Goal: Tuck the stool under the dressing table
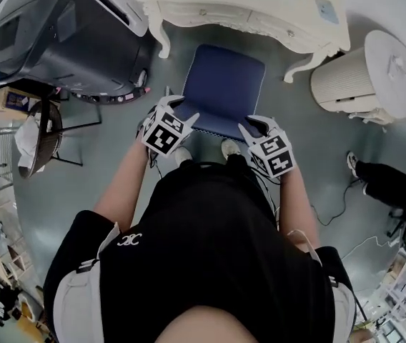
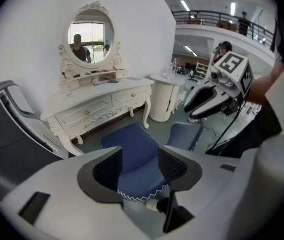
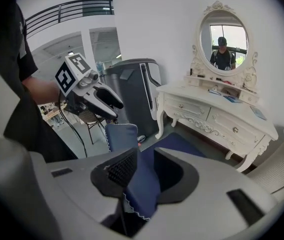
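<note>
Left gripper (image 1: 179, 108), right gripper (image 1: 254, 124) — jaws apart — astride stool (image 1: 224, 84) pointing lengthwise at dressing table (image 1: 246, 2).

- Top (image 1: 210, 249): black, short-sleeved; small white logo (image 1: 129, 239) on the left sleeve.
- Shoulder panels (image 1: 74, 302): pale grey with dark trim, one on each side.
- Shoes (image 1: 229, 147): white, a pair.
- Left gripper (image 1: 181, 110): pale grey moulded shell; black ribbed pads (image 2: 107, 170); left cube (image 1: 165, 134) with black-and-white square markers.
- Right gripper (image 1: 255, 126): same shell and ribbed black pads; right cube (image 1: 274, 156) with matching markers; thin black cable (image 2: 229, 126) attached.
</note>
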A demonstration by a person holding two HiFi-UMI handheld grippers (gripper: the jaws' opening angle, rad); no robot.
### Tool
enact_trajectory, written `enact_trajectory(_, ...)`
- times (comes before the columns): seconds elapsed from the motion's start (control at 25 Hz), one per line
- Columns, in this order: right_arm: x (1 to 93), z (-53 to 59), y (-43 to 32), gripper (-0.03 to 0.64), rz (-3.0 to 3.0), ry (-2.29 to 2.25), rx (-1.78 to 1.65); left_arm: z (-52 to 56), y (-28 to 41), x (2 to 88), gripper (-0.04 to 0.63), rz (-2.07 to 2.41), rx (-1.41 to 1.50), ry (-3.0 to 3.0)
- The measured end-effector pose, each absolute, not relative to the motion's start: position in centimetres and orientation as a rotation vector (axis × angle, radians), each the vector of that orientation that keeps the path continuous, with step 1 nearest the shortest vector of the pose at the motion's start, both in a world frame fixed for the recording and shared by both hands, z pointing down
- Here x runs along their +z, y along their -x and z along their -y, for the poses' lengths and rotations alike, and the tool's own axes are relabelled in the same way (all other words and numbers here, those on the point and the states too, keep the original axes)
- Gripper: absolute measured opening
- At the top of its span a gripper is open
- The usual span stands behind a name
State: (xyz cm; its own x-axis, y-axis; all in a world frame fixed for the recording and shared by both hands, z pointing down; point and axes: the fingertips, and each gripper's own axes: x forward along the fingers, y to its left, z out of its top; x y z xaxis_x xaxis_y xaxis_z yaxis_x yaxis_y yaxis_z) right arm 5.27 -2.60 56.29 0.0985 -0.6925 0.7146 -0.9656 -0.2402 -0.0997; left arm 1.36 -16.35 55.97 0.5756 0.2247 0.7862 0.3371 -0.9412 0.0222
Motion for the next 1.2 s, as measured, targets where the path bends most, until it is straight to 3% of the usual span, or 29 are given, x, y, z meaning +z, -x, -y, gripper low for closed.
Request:
enact_trajectory(0.12, 57.0, 2.3, -4.3, 0.188, 1.610, -2.007, 0.880, 16.1, 0.0, 57.6, 0.220, 0.513, -1.321, 2.545)
enact_trajectory(0.2, 57.5, 2.3, -3.7, 0.216, 1.603, -2.042, 0.861, 15.7, 1.0, 58.5, 0.233, 0.558, -1.338, 2.519)
enact_trajectory(0.6, 59.7, 1.8, -1.4, 0.219, 1.532, -2.057, 0.923, 16.8, 4.9, 59.5, 0.239, 0.676, -1.361, 2.425)
enact_trajectory(1.2, 62.5, 0.2, -1.2, 0.212, 1.275, -1.992, 0.989, 15.9, 3.9, 61.0, 0.232, 0.749, -1.369, 2.517)
